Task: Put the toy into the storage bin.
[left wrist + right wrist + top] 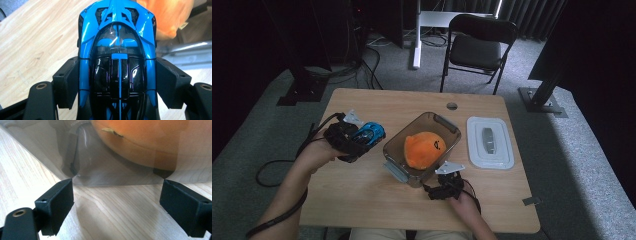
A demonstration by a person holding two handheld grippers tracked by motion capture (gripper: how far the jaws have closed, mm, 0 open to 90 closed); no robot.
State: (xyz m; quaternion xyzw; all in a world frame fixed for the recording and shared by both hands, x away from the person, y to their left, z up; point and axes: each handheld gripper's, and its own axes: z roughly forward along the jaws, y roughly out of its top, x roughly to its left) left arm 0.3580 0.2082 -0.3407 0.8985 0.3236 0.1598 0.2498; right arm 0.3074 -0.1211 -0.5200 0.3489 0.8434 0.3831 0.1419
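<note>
Left fingers (67,85) clamp blue toy car (117,62) | right fingers (57,197) wide apart, holding nothing, near container (112,172)

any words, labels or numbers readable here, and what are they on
None can be read.
orange plush toy in the container: a small dark mark on it, too small to tell.
blue toy car in the left gripper: no lettering visible.
white lid: no print visible.
</note>
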